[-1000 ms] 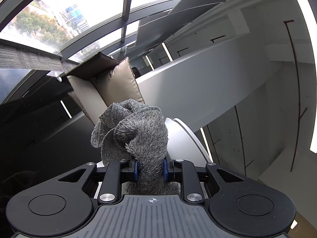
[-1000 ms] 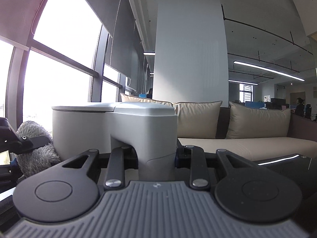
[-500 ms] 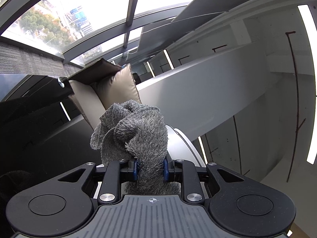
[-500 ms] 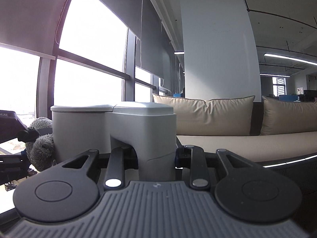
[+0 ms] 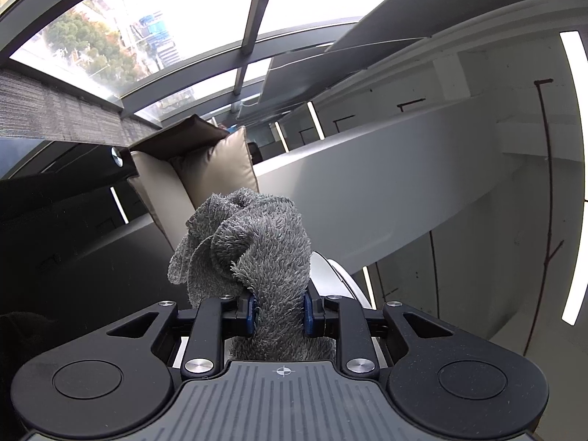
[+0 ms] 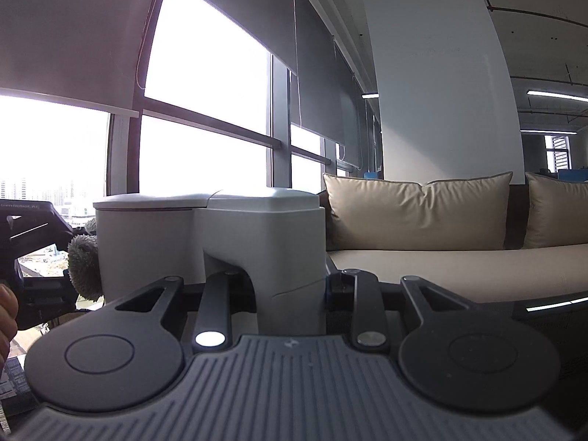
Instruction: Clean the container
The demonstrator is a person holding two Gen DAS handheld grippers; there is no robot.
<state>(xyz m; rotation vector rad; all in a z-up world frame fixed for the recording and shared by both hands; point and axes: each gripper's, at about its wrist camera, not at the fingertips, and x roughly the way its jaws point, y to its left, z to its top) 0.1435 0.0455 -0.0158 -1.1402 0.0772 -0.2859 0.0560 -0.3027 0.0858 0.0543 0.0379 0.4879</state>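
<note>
Gripping a bunched grey cloth (image 5: 253,253), the left gripper (image 5: 277,310) presses it beside the white container (image 5: 336,283).

From the right wrist, the right gripper (image 6: 290,286) clamps the container's (image 6: 205,231) handle; the cloth (image 6: 82,268) touches its left side.

Both grippers share one build. The left gripper (image 5: 278,308) has matte black linkage arms, two round black side housings with embossed discs, silver screw heads (image 5: 199,365), blue finger pads (image 5: 251,308) and a ribbed grey centre plate bearing a crosshair mark behind the jaws. The right gripper (image 6: 290,286) has the same black arms, silver screws and ribbed grey plate.
</note>
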